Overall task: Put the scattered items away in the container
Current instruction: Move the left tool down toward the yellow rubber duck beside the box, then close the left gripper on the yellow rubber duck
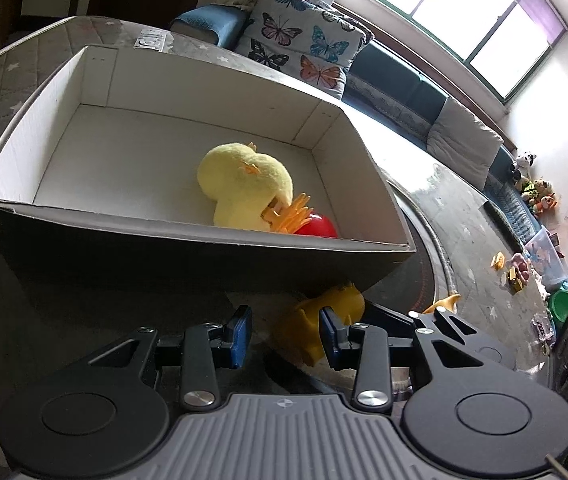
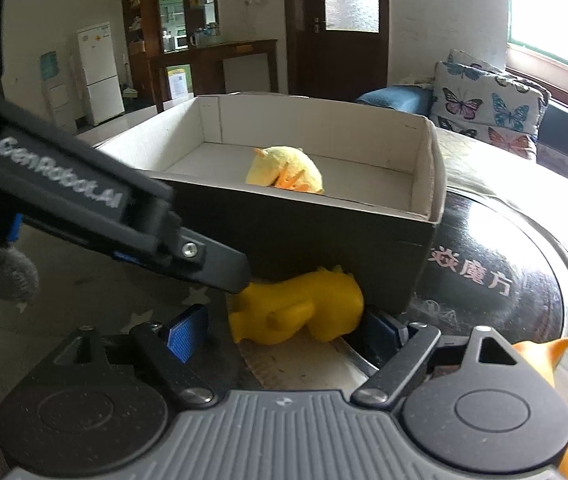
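A white-lined cardboard box (image 1: pixel 188 232) (image 2: pixel 424 152) stands on the mattress. In it lie a yellow plush chick (image 1: pixel 244 188) (image 2: pixel 284 168) and a red ball (image 1: pixel 318 227). A yellow plastic animal toy (image 2: pixel 300 308) (image 1: pixel 324 320) lies on its side against the box's near wall. My right gripper (image 2: pixel 284 330) is open, its blue pads on either side of the toy. My left gripper (image 1: pixel 286 330) is open and empty, just left of the same toy; its finger shows in the right wrist view (image 2: pixel 212 264) touching the toy's end.
An orange spiky toy (image 2: pixel 544 356) (image 1: pixel 444 302) lies to the right of the grippers. A butterfly cushion (image 1: pixel 304 40) and a sofa (image 1: pixel 404 92) are behind the box. More toys (image 1: pixel 516 272) lie far right on the mattress.
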Demonstrator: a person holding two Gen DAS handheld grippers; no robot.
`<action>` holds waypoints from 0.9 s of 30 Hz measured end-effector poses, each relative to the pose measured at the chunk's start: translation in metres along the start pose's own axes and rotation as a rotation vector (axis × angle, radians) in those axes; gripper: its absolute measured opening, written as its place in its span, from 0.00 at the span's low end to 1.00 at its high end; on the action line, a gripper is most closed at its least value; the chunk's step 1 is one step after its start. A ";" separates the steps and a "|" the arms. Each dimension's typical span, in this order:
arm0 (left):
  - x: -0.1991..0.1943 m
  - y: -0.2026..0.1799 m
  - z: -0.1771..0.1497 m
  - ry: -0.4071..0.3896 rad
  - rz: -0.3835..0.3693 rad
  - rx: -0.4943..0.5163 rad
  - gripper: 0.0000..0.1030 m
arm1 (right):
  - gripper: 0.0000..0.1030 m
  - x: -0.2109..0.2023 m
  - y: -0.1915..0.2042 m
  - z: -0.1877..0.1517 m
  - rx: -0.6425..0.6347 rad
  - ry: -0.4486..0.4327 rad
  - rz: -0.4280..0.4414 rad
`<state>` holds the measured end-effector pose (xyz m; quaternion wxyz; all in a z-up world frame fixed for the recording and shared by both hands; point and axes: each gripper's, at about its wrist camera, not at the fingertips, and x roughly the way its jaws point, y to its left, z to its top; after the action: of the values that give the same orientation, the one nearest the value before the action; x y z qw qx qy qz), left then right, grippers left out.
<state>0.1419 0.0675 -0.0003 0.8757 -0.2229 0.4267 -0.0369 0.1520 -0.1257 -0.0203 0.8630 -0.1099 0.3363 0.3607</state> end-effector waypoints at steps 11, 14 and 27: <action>0.001 0.015 0.001 -0.001 0.009 -0.039 0.38 | 0.84 -0.018 0.019 -0.013 -0.048 0.007 0.051; -0.002 0.018 0.000 -0.004 0.010 -0.050 0.37 | 0.83 -0.023 0.023 -0.018 -0.070 0.018 0.068; -0.002 0.012 0.000 0.012 -0.024 -0.064 0.38 | 0.73 -0.015 0.011 -0.008 -0.049 -0.009 -0.013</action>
<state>0.1394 0.0793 -0.0039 0.8650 -0.2556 0.4303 -0.0352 0.1330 -0.1295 -0.0156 0.8639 -0.1313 0.3227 0.3638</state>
